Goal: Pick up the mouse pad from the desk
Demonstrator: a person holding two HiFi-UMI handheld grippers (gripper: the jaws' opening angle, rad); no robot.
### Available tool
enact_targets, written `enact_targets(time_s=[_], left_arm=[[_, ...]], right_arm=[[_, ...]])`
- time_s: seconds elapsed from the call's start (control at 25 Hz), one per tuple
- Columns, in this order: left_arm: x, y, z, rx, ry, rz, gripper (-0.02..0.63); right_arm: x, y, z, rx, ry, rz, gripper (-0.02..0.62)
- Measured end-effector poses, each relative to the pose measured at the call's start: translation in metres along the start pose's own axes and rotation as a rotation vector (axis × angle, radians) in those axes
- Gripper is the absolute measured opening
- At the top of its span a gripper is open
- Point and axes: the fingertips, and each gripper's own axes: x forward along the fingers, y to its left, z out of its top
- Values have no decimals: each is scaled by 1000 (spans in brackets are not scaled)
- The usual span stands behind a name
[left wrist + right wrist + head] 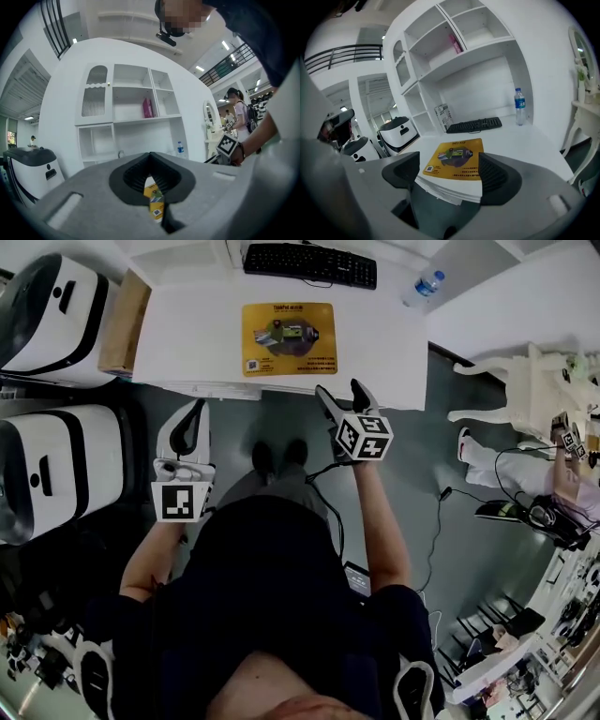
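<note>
The yellow mouse pad (289,338) lies flat on the white desk (187,343), just in front of the black keyboard (309,263). My right gripper (342,393) is open, held just short of the desk's front edge and below the pad's right corner. In the right gripper view the mouse pad (454,159) shows between the spread jaws of the right gripper (450,174), with nothing held. My left gripper (195,418) is shut and empty, lower and to the left, off the desk. In its own view only a sliver of the mouse pad (154,197) shows through the left gripper (151,183).
A water bottle (425,287) stands at the desk's right back corner. A cardboard box (125,324) and two white machines (56,315) (56,470) are at the left. A white chair (525,381) and a seated person (562,474) are at the right. Cables (441,493) lie on the floor.
</note>
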Motion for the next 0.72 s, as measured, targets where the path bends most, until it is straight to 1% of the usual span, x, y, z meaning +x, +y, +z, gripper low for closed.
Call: enact_targets(time_s=[0.08, 0.2, 0.4, 0.6, 0.72], left_arm=[[8, 2, -2, 16, 14, 22, 0], [19, 2, -9, 55, 44, 29, 0], [33, 3, -15, 58, 69, 48, 0], [43, 4, -20, 64, 93, 55, 0], [47, 6, -24, 62, 105, 60, 0]], right_arm=[[14, -11, -5, 52, 31, 19, 390], [35, -26, -15, 124, 77, 32, 390], [61, -49, -36, 192, 150, 28, 390], [84, -69, -59, 331, 205, 32, 388], [95, -78, -69, 359, 231, 20, 383]])
